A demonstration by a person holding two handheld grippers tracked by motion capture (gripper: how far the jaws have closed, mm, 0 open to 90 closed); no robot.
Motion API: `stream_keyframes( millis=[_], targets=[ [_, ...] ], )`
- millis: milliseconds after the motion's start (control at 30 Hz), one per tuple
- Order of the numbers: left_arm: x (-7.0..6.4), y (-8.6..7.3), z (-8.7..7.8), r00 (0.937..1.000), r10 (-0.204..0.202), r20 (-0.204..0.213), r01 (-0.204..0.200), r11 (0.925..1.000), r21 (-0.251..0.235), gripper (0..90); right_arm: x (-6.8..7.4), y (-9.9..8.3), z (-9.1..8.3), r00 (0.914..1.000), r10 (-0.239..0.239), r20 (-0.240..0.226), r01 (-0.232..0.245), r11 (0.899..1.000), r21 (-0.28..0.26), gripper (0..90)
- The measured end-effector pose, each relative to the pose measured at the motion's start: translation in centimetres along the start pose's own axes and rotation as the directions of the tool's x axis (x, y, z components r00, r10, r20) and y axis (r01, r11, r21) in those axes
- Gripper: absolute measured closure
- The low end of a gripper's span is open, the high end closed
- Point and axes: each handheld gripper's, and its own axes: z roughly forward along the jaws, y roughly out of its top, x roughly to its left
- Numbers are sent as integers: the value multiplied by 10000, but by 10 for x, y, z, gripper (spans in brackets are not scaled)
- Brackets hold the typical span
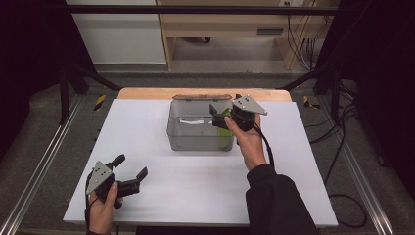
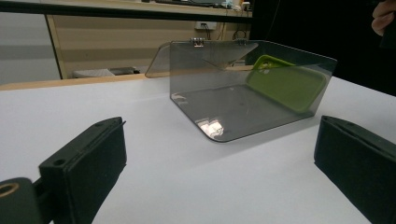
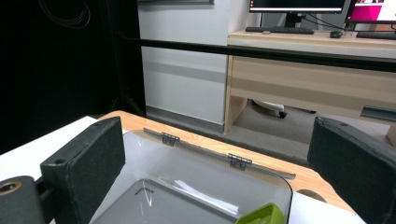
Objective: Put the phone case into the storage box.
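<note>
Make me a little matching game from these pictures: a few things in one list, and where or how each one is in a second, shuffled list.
Things:
1. green phone case
2. clear box
3. left gripper
4. right gripper

Places or states:
A. open, low over the near left part of the table
B. open, held over the box's right side
C. leaning inside the box at its right end
D. lid swung back, standing mid-table

Pairs: 1-C, 2-D, 3-A, 4-B
</note>
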Motion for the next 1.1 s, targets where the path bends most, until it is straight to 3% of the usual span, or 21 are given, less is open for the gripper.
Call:
stream_keyframes(
  millis=[600, 1100],
  targets=[
    [7, 3, -9, 9989, 92, -464, -118, 9983, -565, 18, 0, 12, -17, 9995, 217, -215, -227, 9987, -451, 43],
    [7, 5, -11, 9999, -75, -125, 65, 9971, -764, 18, -2, 19, -30, 9993, 213, -309, -232, 9977, -638, 33]
  ],
)
